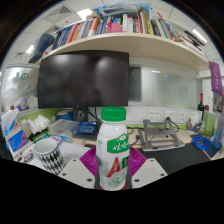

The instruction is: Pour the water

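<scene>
1. The gripper point(113, 166) has its two fingers closed in on a white plastic bottle point(114, 147), one at each side of the bottle's lower body.
2. The purple pads point(89, 160) on the fingers' inner faces lie right against the bottle's sides with no gap visible, so the bottle appears clamped between them.
3. The bottle stands upright between the fingers; it has a white cap, a green band under the neck and a label with red and green lettering.
4. Its base is hidden behind the fingers, so whether it rests on the desk cannot be told.
5. Just to the left of the fingers stands a white mug point(46, 152) with dark markings and a dark inside, apart from the bottle.
6. Beyond the bottle stretches a cluttered desk point(185, 158) with boxes, papers and small items.
7. Behind the bottle, a large dark monitor point(84, 78) stands with its screen off.
8. Above the monitor, a shelf point(130, 45) carries a row of books point(125, 22).
9. A blue box point(87, 129) lies on the desk just left of the bottle's neck, farther back.
</scene>
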Demonstrator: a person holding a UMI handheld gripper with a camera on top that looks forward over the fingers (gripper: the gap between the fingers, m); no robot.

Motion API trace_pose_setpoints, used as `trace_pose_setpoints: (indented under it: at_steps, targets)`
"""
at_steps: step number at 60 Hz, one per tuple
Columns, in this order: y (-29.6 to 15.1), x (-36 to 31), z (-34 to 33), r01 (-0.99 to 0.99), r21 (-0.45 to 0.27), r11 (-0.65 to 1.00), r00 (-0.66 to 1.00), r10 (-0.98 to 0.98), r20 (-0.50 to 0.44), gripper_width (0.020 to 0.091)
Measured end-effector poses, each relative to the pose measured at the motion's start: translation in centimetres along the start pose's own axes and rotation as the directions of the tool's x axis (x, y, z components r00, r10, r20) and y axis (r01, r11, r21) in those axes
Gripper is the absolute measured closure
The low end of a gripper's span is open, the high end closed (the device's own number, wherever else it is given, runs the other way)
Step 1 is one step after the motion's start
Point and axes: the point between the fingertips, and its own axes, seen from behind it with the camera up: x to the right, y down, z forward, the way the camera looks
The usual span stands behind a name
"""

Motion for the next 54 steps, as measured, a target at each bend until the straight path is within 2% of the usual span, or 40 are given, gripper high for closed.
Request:
trace_pose_setpoints:
  at_steps: [10,15,21,23,28,31,43,54]
  targets:
    - [0.0,0.0,-0.4,-0.005,0.029,1.000,1.000,0.005,-0.004,0.0727]
    - [0.0,0.1,-0.3,0.006,0.020,1.000,1.000,-0.005,-0.019,0.0660]
    - [0.2,0.1,-0.6,0.028,-0.027,0.999,0.999,-0.029,-0.034,0.0580]
    - [0.8,0.4,-0.8,0.031,-0.051,0.998,0.998,-0.033,-0.049,0.0522]
    - [1.4,1.0,-2.2,0.029,-0.101,0.994,0.995,-0.039,-0.092,0.0303]
    - [1.5,1.3,-3.4,0.010,-0.124,0.992,0.993,-0.024,-0.115,0.0250]
    - [1.5,0.9,-10.1,-0.083,-0.253,0.964,0.980,0.033,-0.195,0.0259]
    - [-0.9,-0.6,-15.6,-0.160,-0.347,0.924,0.964,0.071,-0.255,0.0272]
